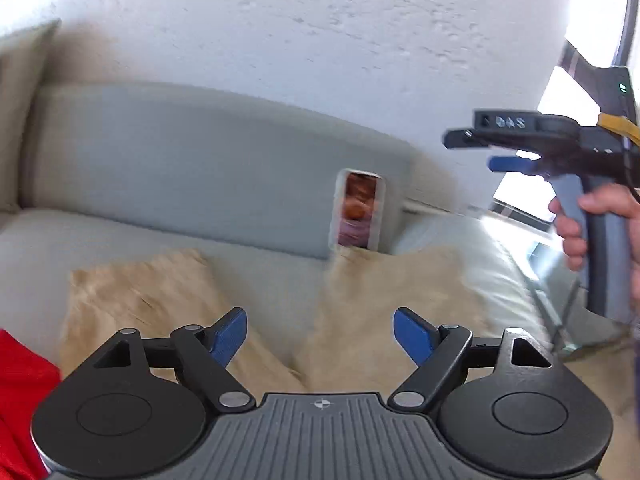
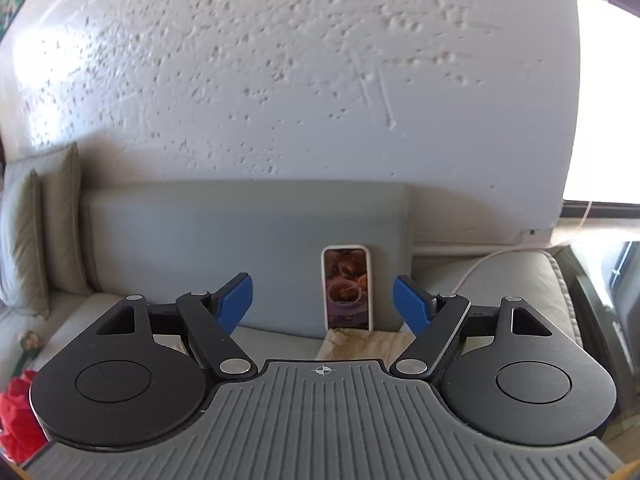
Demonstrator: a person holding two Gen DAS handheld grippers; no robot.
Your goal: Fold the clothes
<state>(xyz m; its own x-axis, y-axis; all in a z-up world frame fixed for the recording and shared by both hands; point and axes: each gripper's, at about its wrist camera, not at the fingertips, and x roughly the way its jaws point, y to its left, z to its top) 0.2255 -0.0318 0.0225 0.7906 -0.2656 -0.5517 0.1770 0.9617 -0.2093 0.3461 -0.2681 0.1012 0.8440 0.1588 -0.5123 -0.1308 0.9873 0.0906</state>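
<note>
A beige garment point(image 1: 360, 320) lies spread on the grey sofa seat point(image 1: 40, 256), its two parts reaching left and right. My left gripper point(image 1: 320, 336) hovers above it, jaws wide apart with nothing between the blue pads. In the left wrist view the right gripper point(image 1: 476, 152) is up at the right, held by a hand point(image 1: 588, 224), side-on. In the right wrist view the right gripper point(image 2: 322, 304) stands open and empty, pointing at the sofa back; only a strip of the beige garment point(image 2: 360, 346) shows below it. A red garment point(image 1: 20, 400) lies at the left edge.
A phone point(image 2: 347, 288) with a lit screen leans upright against the sofa back cushion point(image 2: 240, 240). Cushions point(image 2: 40, 240) stand at the sofa's left end. A white cable point(image 2: 480, 264) runs over the right armrest. A textured white wall and a bright window point(image 2: 608, 100) are behind.
</note>
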